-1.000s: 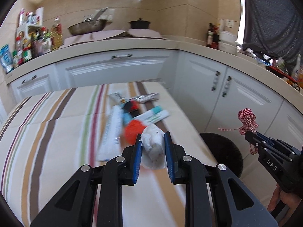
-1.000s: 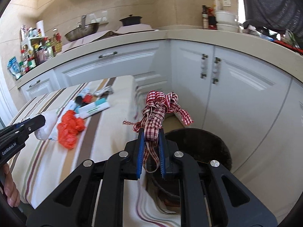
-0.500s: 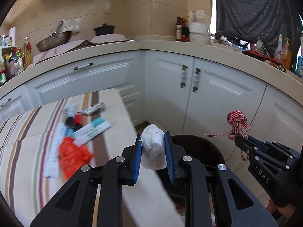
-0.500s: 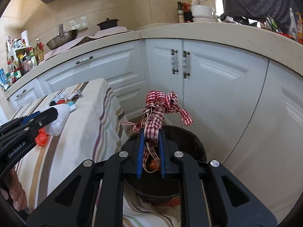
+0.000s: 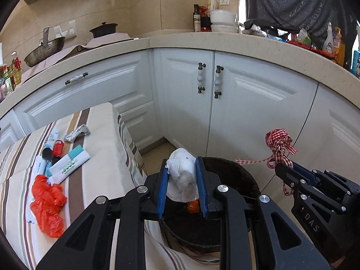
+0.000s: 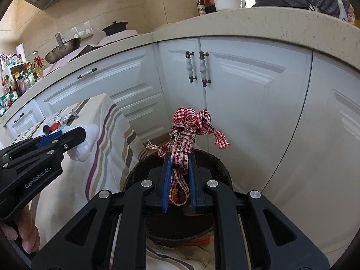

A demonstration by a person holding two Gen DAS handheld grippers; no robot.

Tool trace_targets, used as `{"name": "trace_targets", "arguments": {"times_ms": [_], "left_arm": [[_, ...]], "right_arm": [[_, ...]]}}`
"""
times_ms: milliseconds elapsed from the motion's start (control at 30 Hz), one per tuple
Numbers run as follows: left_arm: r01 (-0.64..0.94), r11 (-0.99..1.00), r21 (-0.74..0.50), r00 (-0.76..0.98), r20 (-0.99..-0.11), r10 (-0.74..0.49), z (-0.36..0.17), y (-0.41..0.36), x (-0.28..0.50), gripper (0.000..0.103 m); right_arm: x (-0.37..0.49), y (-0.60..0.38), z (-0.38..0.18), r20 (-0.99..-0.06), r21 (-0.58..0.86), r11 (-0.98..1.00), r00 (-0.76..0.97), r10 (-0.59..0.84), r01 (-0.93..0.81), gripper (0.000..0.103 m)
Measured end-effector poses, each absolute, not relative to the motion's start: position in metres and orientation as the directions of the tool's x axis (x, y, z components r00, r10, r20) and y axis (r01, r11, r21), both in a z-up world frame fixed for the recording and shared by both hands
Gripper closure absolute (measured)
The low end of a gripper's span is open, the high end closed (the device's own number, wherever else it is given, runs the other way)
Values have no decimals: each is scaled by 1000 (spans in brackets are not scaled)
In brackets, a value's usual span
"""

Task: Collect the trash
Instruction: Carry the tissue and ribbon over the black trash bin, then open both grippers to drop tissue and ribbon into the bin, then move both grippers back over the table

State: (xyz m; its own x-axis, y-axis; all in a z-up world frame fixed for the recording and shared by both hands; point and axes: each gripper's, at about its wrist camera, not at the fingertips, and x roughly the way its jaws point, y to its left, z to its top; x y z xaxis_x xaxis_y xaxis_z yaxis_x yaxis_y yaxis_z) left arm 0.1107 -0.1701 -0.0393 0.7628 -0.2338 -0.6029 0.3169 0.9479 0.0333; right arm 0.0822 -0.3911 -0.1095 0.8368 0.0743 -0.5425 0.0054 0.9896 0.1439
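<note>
Crumpled white tissue (image 5: 183,176), centre frame, is clamped in the left gripper (image 5: 182,187) above the dark bin (image 5: 234,175). Red checked ribbon (image 6: 186,135) is pinched in the right gripper (image 6: 178,181), likewise over the bin's rim.

Crumpled white paper wad (image 5: 182,175), woven gingham cloth ribbon (image 6: 189,132), glossy white cabinet doors (image 6: 247,94).

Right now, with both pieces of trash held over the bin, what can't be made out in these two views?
- Bin contents: both views, gripper bodies cover the inside; only an orange scrap shows.
- Tube labels on the table: left wrist view, print too small.
- White wad in the left hand-held gripper: right wrist view, partly hidden by its finger.
- Ribbon tail ends: right wrist view, hidden within the right hand-held gripper.
</note>
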Motion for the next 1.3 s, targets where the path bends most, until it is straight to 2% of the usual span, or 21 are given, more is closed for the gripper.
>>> {"name": "trace_targets", "arguments": {"times_ms": [167,233,300,367,400,667,1000,1100,1300], "left_arm": [[302,953,9,732,-643,-226,-47,-180,125,78],[296,955,11,724,-654,-217,-51,-184,131,73],[290,957,18,718,-665,-205,-54,-187,136,67],[281,960,17,713,-673,-196,-57,-188,141,50],[278,960,13,707,-680,-195,-58,-188,144,49],[261,965,-7,700,-687,-194,-59,-184,148,33],[248,969,4,754,-628,-191,-33,-167,132,30],[231,973,-1,771,-610,-184,-23,-154,126,29],[164,986,6,810,-571,-132,-7,-113,110,28]], "right_arm": [[94,-397,-116,-549,151,989,832,80,5,89],[100,-399,-119,-551,155,988,830,83,4,88],[105,-402,-122,-555,160,987,827,87,4,87],[112,-404,-126,-561,165,986,823,87,8,83],[114,-405,-127,-562,167,986,823,86,12,76],[119,-410,-128,-557,178,984,827,75,30,71],[109,-406,-113,-531,181,982,845,59,46,67],[104,-400,-106,-517,186,982,854,58,45,59],[95,-369,-90,-492,178,984,866,85,4,59]]}}
